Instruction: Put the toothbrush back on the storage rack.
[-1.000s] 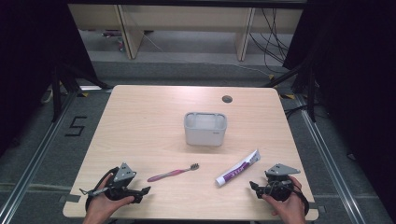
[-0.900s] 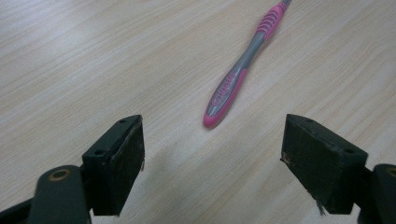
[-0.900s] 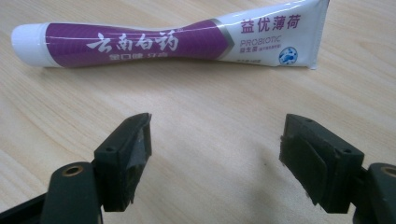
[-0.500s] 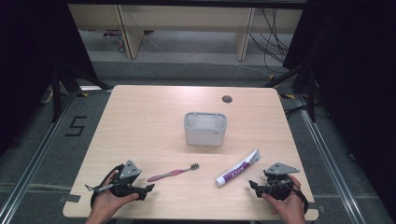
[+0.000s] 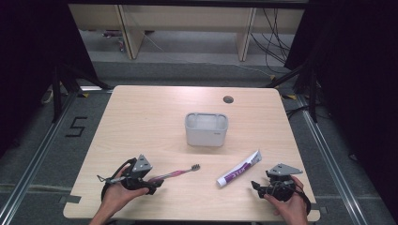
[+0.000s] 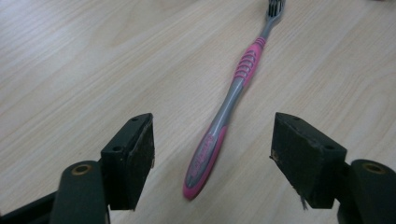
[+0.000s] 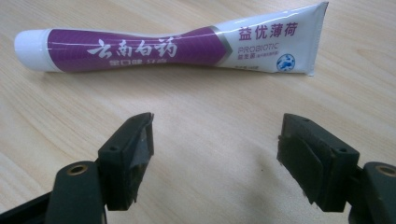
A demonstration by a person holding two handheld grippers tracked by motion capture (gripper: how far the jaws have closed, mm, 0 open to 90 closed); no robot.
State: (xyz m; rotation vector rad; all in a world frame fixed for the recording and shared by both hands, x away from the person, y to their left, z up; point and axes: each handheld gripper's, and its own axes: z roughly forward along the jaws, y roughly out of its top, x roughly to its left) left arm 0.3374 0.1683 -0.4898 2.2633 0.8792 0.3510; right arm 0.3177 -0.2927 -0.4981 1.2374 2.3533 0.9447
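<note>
High view: left gripper (image 5: 152, 183) low left of frame, at the handle end of the pink toothbrush (image 5: 180, 172); right gripper (image 5: 258, 186) lower right, near the toothpaste tube (image 5: 239, 168), not touching it. White bin (image 5: 206, 129) mid-table.

Left gripper view: jaws wide apart, toothbrush (image 6: 229, 107) handle lying between them, flat on the wood. Risk: thin, low handle could skid or roll on closing.

Right gripper view: jaws apart, toothpaste tube (image 7: 173, 46) across the upper frame, beyond them. Risk: closing short grabs nothing.
</note>
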